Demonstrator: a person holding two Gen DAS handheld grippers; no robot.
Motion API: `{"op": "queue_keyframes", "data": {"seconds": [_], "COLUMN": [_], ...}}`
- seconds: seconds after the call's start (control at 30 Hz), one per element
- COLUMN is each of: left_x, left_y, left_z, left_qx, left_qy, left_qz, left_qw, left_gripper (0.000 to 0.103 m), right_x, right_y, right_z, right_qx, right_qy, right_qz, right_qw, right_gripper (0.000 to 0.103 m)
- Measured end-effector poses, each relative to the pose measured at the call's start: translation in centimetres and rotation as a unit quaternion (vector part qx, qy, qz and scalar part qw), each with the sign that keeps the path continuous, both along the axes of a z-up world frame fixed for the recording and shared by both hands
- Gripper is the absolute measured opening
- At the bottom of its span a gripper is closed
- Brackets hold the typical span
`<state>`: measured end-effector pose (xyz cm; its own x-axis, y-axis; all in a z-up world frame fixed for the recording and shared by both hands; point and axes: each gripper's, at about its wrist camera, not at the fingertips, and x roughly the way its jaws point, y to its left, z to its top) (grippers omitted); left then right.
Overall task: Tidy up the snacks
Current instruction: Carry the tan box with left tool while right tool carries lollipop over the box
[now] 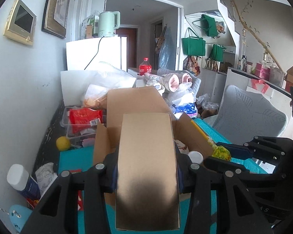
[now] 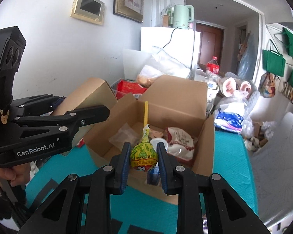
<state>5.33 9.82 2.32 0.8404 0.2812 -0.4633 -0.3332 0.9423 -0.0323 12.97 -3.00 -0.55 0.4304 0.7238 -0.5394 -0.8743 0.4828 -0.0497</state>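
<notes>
My left gripper (image 1: 146, 167) is shut on a gold rectangular box (image 1: 147, 167) and holds it above the near edge of an open cardboard box (image 1: 134, 101). In the right wrist view that gripper (image 2: 82, 107) and gold box (image 2: 87, 95) are at the left of the cardboard box (image 2: 177, 97). My right gripper (image 2: 143, 156) is shut on a large yellow-wrapped lollipop (image 2: 143, 154) with a yellow stick, over the box's near side. It also shows in the left wrist view (image 1: 221, 153). Inside the cardboard box lie a white-and-red snack bag (image 2: 180, 142) and a clear packet (image 2: 125, 134).
A turquoise mat (image 2: 230, 156) covers the table. A clear bin with red packets (image 1: 82, 119), a yellow ball (image 1: 62, 144) and a white-capped bottle (image 1: 22, 179) lie left. Bags, a plush toy (image 2: 236, 87), a cola bottle (image 2: 213, 64) and a white fridge (image 1: 95, 52) stand behind. A grey cushion (image 1: 250, 113) is right.
</notes>
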Motion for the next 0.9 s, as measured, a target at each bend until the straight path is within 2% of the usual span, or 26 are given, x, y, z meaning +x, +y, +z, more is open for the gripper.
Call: {"op": "queue_keyframes", "data": {"seconds": [0.27, 0.5, 0.6, 0.9], "left_x": [3.6, 5.8, 6.1, 6.8], "left_y": [3.1, 5.6, 5.8, 6.3], "left_z": [0.1, -1.3, -1.8, -3.3], "left_qx": [0.006, -0.021, -0.009, -0.009], "left_qy": [-0.011, 0.002, 0.013, 0.047], "left_qz": [0.029, 0.049, 0.057, 0.060], "left_qw": [0.9995, 0.9986, 0.9983, 0.9970], "left_gripper": [0.044, 0.044, 0.044, 0.044], "right_x": [2.9, 4.4, 4.5, 5.1], "right_y": [2.5, 4.3, 4.8, 6.3], "right_z": [0.9, -0.3, -0.7, -2.0], "right_qx": [-0.001, -0.001, -0.002, -0.024], "right_qy": [-0.036, -0.019, -0.014, -0.012], "right_qz": [-0.013, -0.025, -0.022, -0.033], "right_qw": [0.999, 1.000, 1.000, 0.999], "right_gripper": [0.026, 0.026, 0.026, 0.026]}}
